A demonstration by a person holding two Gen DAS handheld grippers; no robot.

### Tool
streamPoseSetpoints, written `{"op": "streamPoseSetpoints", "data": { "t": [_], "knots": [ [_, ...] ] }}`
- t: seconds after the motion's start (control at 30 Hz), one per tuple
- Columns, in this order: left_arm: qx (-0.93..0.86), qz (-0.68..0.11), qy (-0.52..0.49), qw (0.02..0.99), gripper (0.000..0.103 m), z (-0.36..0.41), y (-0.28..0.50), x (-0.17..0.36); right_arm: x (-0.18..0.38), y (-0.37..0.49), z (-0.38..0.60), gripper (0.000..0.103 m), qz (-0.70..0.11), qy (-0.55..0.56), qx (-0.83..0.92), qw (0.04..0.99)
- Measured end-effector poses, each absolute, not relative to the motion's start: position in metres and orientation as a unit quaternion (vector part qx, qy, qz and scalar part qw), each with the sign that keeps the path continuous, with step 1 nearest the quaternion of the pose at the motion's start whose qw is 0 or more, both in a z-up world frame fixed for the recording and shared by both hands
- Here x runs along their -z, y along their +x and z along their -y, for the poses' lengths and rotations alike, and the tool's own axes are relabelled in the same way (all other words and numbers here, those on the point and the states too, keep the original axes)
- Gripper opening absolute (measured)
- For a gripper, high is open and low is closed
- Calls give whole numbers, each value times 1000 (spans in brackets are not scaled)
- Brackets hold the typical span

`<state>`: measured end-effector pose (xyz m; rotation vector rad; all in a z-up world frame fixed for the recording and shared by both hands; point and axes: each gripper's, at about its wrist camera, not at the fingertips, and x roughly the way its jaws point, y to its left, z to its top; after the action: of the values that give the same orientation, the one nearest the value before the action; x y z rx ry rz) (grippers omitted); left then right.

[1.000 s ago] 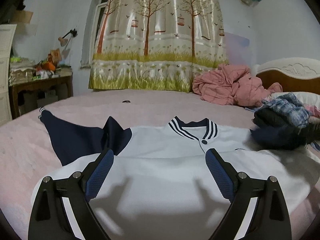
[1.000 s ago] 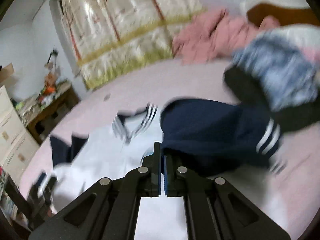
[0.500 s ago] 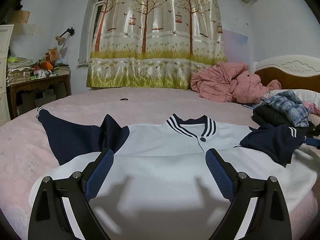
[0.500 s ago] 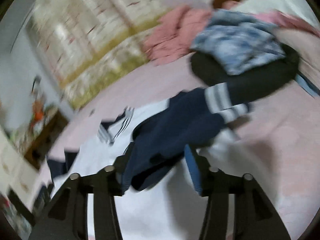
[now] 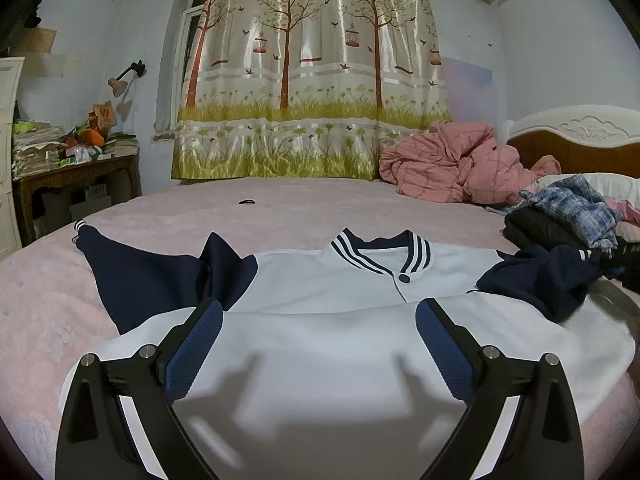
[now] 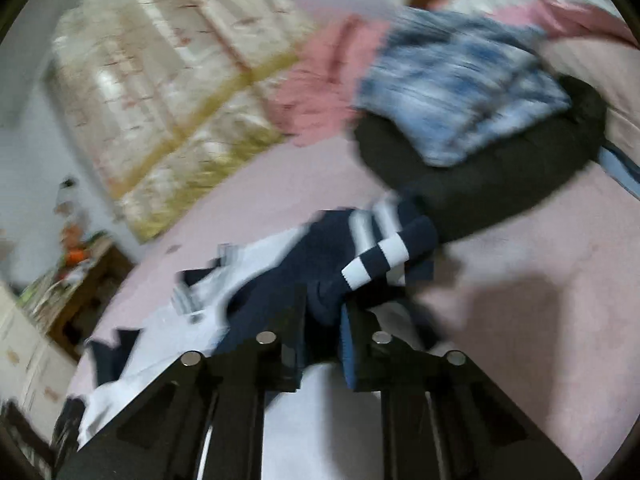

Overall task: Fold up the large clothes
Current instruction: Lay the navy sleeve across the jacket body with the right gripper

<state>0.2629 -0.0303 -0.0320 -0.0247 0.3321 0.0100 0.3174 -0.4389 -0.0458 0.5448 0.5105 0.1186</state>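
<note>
A white baseball jacket (image 5: 328, 352) with navy sleeves and a striped collar lies flat on the pink bed, its hem folded up over the body. My left gripper (image 5: 318, 344) is open and empty just above the folded white cloth. The jacket's left navy sleeve (image 5: 148, 276) lies spread out to the left. In the blurred right wrist view my right gripper (image 6: 324, 312) is closed on the bunched right navy sleeve (image 6: 320, 272), whose striped cuff (image 6: 376, 248) points toward the clothes pile. That sleeve also shows in the left wrist view (image 5: 548, 276).
A pile of dark and plaid clothes (image 5: 568, 212) sits at the right by the pillow, also in the right wrist view (image 6: 472, 120). A pink quilt (image 5: 456, 164) lies by the headboard (image 5: 576, 140). A cluttered wooden desk (image 5: 76, 176) stands left. A small dark object (image 5: 247, 202) lies mid-bed.
My right gripper opened half a second ago, then closed again on the bunched navy sleeve, which now lies crumpled on the jacket's right side. My left gripper has stayed open and still.
</note>
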Motion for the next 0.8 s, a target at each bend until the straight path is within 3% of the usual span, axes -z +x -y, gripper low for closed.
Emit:
{"op": "streamPoseSetpoints", "data": {
  "t": [0.13,0.37,0.43,0.57,0.8],
  "knots": [
    [-8,-163,13,987,98,40,261,33,32,307,382,11,-245,246,-186,919],
    [-5,-144,30,989,99,45,253,31,75,312,283,13,-374,166,-259,875],
    [-4,-144,29,989,99,46,252,31,68,305,286,15,-368,157,-254,881],
    [14,-139,31,990,98,49,246,26,50,277,295,37,-339,91,-197,915],
    [136,-169,55,975,98,96,234,5,23,245,357,41,-277,121,-34,952]
  ]
}}
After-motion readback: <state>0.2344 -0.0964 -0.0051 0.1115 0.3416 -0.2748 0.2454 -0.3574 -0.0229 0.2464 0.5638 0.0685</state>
